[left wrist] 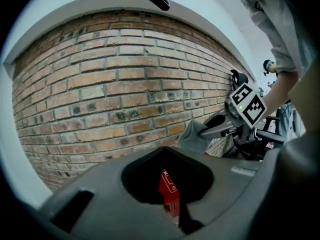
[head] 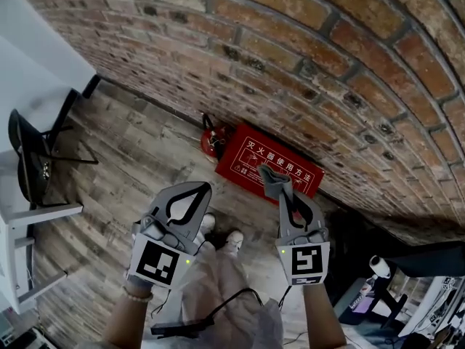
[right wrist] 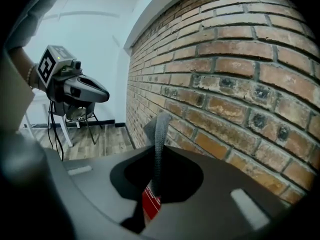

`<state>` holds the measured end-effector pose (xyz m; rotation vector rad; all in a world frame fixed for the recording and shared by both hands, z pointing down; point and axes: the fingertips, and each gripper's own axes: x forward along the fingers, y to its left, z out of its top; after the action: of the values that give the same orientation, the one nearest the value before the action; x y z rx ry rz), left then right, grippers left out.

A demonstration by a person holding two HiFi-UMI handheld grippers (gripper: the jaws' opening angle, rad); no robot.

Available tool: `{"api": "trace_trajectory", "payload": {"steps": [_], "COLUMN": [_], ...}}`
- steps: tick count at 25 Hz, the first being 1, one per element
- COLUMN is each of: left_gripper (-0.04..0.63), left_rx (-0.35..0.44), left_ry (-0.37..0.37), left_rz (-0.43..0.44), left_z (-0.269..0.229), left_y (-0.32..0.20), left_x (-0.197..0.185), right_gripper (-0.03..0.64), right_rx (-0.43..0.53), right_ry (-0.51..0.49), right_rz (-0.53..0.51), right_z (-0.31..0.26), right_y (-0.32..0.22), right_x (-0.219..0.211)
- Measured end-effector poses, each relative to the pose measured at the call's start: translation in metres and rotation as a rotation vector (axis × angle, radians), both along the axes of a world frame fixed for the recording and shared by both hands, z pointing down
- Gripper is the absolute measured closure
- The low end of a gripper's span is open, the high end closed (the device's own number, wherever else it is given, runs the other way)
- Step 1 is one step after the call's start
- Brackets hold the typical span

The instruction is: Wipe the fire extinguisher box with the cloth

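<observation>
The red fire extinguisher box (head: 267,167) lies on the wood floor against the brick wall, with white print on its lid. A slice of it shows through the jaw gap as the box (left wrist: 169,190) and the box (right wrist: 150,205). My right gripper (head: 280,192) hovers over the box's near edge, shut on a grey cloth (head: 274,179) that sticks up past the fingertips. The right gripper view shows that cloth (right wrist: 159,134) as an upright strip pinched in the right gripper (right wrist: 157,151). My left gripper (head: 204,187) is shut and holds nothing, to the left of the box and above the floor.
A red extinguisher (head: 211,141) stands at the box's left end. The brick wall (head: 305,64) runs close behind. A black chair (head: 30,155) and a white table (head: 25,78) stand far left. Dark equipment (head: 378,282) crowds the lower right. The person's shoes (head: 232,238) are below the grippers.
</observation>
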<state>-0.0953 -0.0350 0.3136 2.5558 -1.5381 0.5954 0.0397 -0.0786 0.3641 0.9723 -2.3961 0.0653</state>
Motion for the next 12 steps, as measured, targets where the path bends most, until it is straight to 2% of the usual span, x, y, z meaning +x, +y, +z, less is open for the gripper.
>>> {"api": "trace_trajectory", "payload": {"steps": [12], "left_gripper": [0.598], "left_rx": [-0.025], "left_ry": [0.027], "left_rz": [-0.054], "left_z": [0.054], "left_y": [-0.021], "left_x": [-0.034], "right_gripper": [0.598], "right_rx": [-0.033], "right_ry": [0.004], "right_rz": [-0.031], "right_z": [0.062], "right_y": [-0.04], "right_x": [-0.051]}}
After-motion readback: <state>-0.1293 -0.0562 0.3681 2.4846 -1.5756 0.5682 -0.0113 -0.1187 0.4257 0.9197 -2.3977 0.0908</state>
